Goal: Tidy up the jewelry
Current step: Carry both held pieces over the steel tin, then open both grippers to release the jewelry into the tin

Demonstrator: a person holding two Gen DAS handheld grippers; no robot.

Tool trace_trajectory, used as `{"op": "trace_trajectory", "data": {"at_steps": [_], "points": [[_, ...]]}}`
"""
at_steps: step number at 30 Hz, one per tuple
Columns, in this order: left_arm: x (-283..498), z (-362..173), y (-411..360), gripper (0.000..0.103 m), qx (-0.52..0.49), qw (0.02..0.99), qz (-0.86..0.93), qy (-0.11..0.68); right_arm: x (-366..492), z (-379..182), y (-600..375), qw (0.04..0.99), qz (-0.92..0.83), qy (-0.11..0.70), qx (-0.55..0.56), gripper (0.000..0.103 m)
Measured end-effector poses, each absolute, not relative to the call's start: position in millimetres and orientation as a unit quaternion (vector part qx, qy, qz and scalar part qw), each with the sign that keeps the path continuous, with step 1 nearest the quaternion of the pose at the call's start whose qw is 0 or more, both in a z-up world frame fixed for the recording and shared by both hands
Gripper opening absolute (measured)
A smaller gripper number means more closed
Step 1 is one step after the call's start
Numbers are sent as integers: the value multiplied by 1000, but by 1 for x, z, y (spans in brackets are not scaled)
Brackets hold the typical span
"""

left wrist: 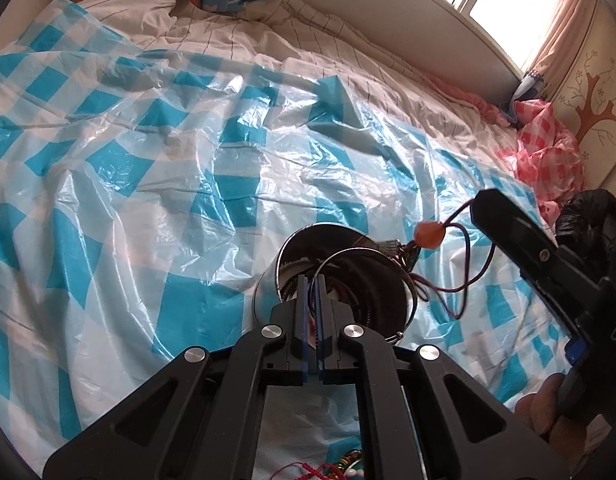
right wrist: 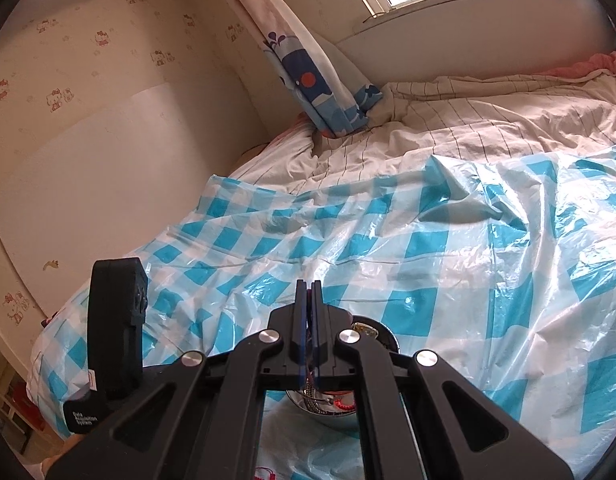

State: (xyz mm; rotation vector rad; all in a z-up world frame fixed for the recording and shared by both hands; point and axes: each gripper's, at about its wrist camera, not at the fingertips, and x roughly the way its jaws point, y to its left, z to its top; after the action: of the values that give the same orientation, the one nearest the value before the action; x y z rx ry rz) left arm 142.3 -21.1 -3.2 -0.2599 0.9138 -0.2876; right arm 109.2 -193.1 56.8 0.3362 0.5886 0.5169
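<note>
Nearest, red cord and beads (left wrist: 339, 466) lie unsorted on the checked plastic sheet (left wrist: 148, 184). Left gripper (left wrist: 311, 280) clamps a silver bangle (left wrist: 387, 254) at the tin (left wrist: 276, 280); right gripper (left wrist: 477, 204) pinches a dark cord necklace (left wrist: 429, 234) just beside it. Sorting appears partly done.

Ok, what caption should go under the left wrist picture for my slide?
Right gripper dangles a corded necklace over a metal tin on the blue checked sheet.
</note>
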Motion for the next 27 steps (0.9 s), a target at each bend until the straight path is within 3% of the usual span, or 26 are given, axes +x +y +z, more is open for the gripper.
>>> {"op": "trace_trajectory", "data": {"at_steps": [17,19,20,27], "points": [[143,-4,-17,4,-134,878,-134,439,123,35,-178,897,257,325,152,3],[143,-1,-14,4,-137,879,-132,437,125,30,-177,893,255,336,154,26],[143,-1,-13,4,-139,879,-131,436,126,29,-177,893,254,337,156,45],[143,2,-7,4,-147,879,-128,436,125,28,-179,894,249,336,158,46]]}}
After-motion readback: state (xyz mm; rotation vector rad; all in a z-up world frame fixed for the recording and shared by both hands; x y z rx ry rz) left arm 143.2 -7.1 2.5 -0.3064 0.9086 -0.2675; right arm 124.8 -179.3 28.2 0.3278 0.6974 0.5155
